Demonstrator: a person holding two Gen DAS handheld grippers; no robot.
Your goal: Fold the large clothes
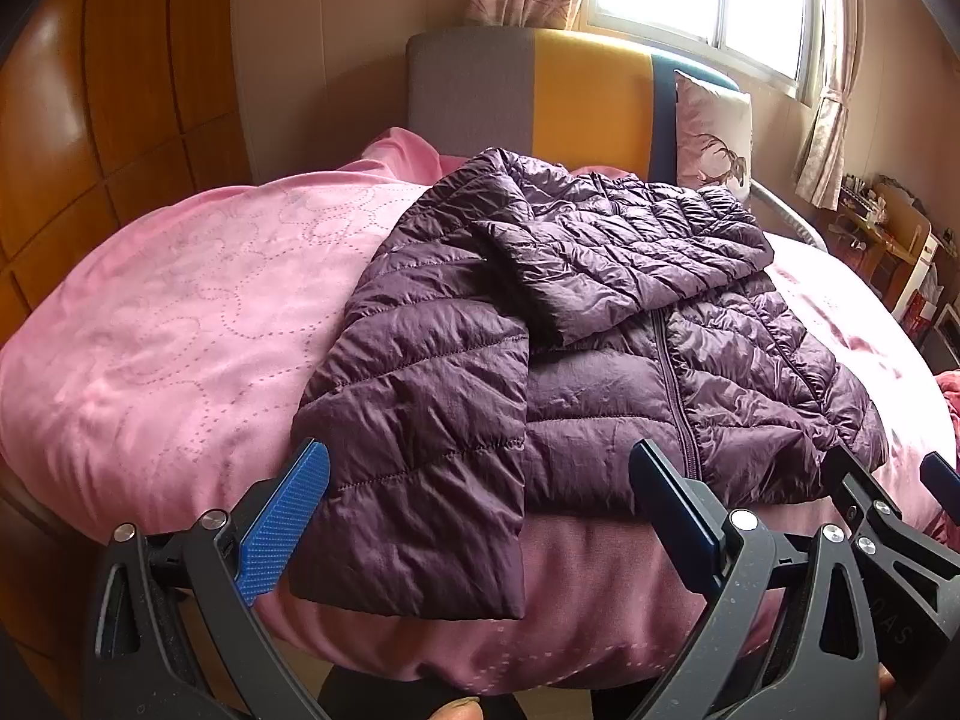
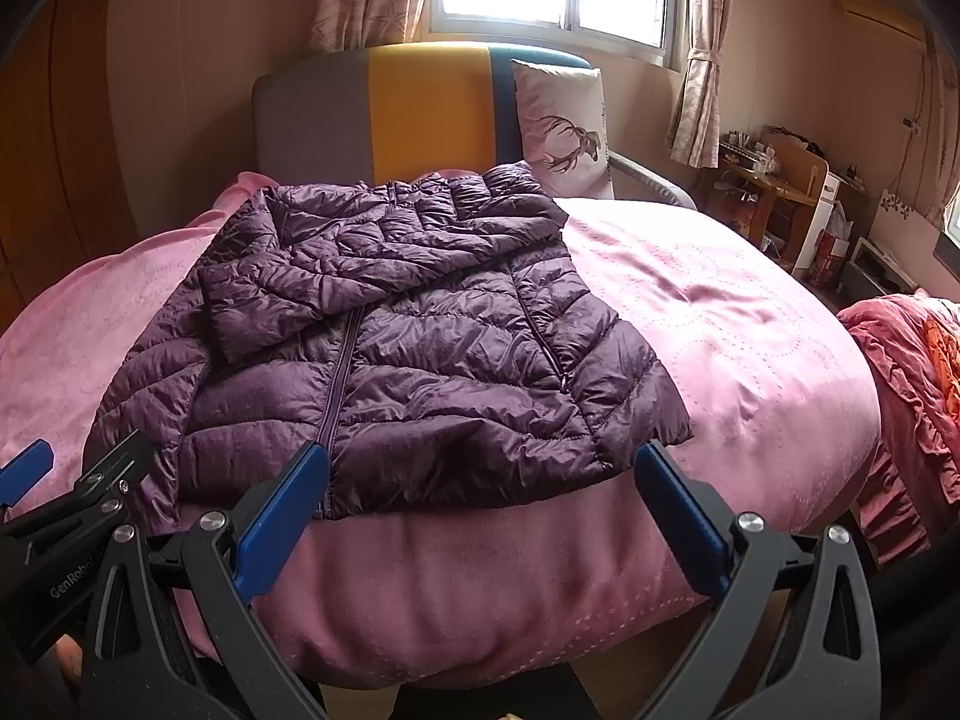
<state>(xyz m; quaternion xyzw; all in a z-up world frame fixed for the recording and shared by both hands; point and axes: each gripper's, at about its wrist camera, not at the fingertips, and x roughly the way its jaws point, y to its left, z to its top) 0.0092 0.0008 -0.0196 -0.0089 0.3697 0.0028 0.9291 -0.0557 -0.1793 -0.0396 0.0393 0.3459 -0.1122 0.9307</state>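
Right wrist view shows me a red blanket point(image 2: 912, 384) beside the bed point(image 2: 750, 324), unseen from my left. Both my left gripper point(image 1: 480, 486) and right gripper point(image 2: 480, 480) hang released before the purple jacket point(image 2: 384, 348).

A bed point(image 2: 750, 312) covered by a pink quilt point(image 1: 180, 330) with dotted stitching carries everything. A purple puffer jacket point(image 2: 420, 360) lies flat on the quilt, zipped front upward, hem at the near edge, both sleeves folded in over it. Beyond the jacket's collar, a deer-print pillow point(image 2: 564, 126) leans upright against the grey, yellow and blue headboard point(image 2: 420, 102).
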